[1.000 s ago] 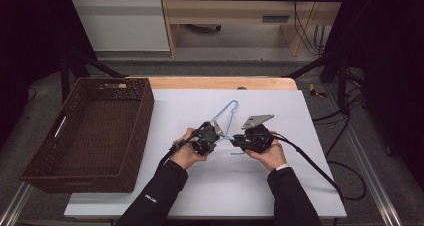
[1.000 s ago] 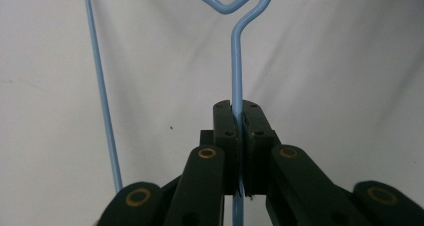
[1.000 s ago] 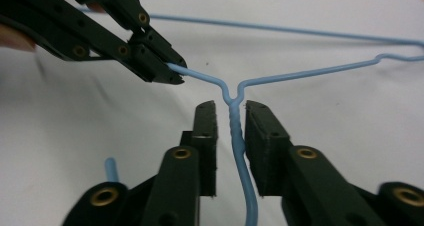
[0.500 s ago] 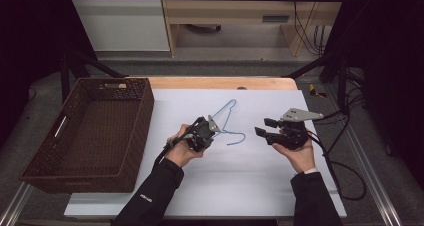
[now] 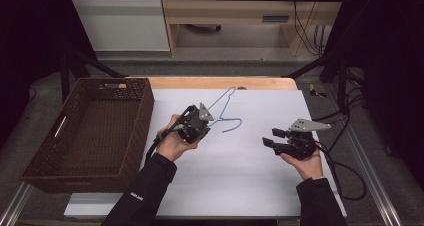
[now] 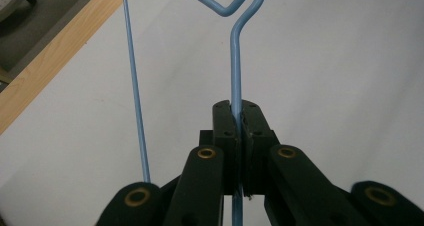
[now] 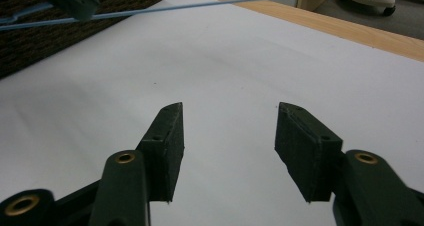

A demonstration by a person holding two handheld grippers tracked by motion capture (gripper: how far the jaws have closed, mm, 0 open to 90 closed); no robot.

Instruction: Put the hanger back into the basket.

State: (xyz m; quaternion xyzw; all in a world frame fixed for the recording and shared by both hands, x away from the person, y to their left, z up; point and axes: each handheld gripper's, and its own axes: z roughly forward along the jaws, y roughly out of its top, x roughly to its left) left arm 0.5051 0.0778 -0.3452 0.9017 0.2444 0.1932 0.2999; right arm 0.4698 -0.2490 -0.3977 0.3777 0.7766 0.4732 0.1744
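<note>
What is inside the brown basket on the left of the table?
The basket looks empty: just its woven floor shows. The strip behind its near wall is hidden.

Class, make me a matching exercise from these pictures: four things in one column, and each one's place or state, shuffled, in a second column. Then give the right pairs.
Things
1. left claw
2. right claw
3. blue wire hanger
4. wicker basket

Place or state
A. open, holding nothing
B. at the table's left edge
C. shut on a wire
D. gripped, reaching toward the table's far edge

Pairs: 1-C, 2-A, 3-D, 4-B
</note>
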